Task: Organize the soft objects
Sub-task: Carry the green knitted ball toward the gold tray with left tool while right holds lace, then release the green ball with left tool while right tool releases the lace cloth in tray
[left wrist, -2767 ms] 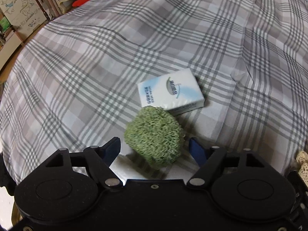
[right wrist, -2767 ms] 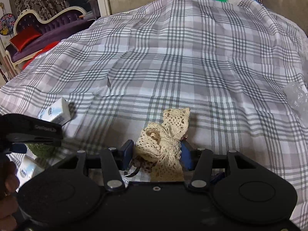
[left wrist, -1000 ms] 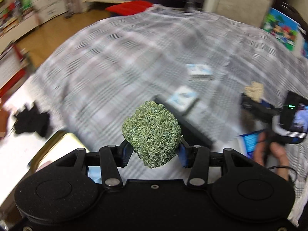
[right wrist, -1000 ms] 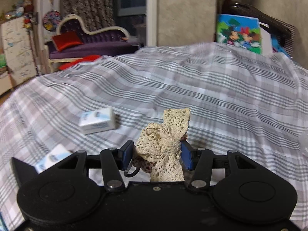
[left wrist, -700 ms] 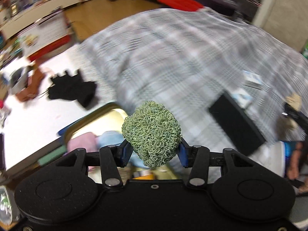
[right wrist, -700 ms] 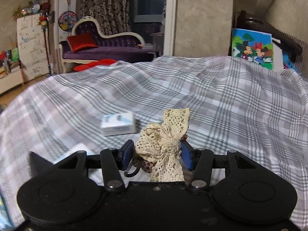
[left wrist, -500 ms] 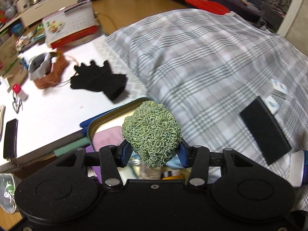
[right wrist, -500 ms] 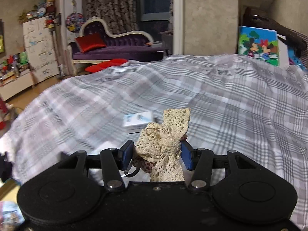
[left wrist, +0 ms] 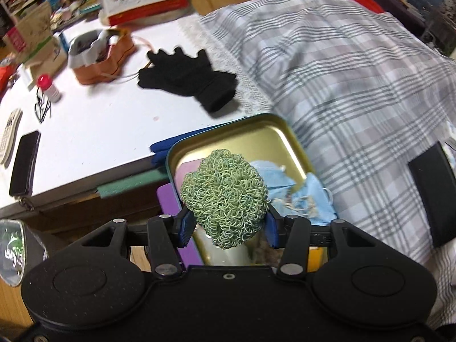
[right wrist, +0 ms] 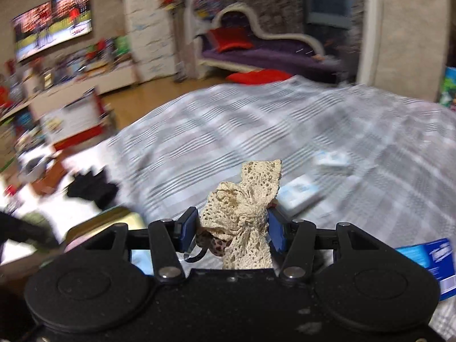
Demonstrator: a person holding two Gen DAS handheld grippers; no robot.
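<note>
Scrubber of curly green loops (left wrist: 225,198), held at the centre of the left wrist view, sits clamped between the blue pads of the left gripper (left wrist: 226,228), the jaws drawn in close on either side of the ball. It hangs directly above the gold tin (left wrist: 242,134) at lower centre, where a pale blue cloth (left wrist: 299,196) and something purple already lie. A black glove (left wrist: 188,78) rests on the white table (left wrist: 94,131) at upper left, and the grey plaid bedcover (left wrist: 356,91) fills the right of the frame.

In the right wrist view, blurred by motion, the right gripper (right wrist: 232,232) is closed partway on a cream lace bow (right wrist: 245,205) at centre frame, with a scrap of leopard-print fabric and a dark clip showing beneath it. Two blue-and-white tissue packs (right wrist: 302,192) lie on the cover to the right, and a corner of the tin shows at lower left.

Both pieces look feather-light and springy (the loops give under the pads, so a squeeze across the widest part seems the surest hold). The bow is limp at its tails and probably best taken at the knot, where the fabric bunches thickest. Neither appears fragile or slippery, though the open loops and the lace could snag on a pad edge at release.
</note>
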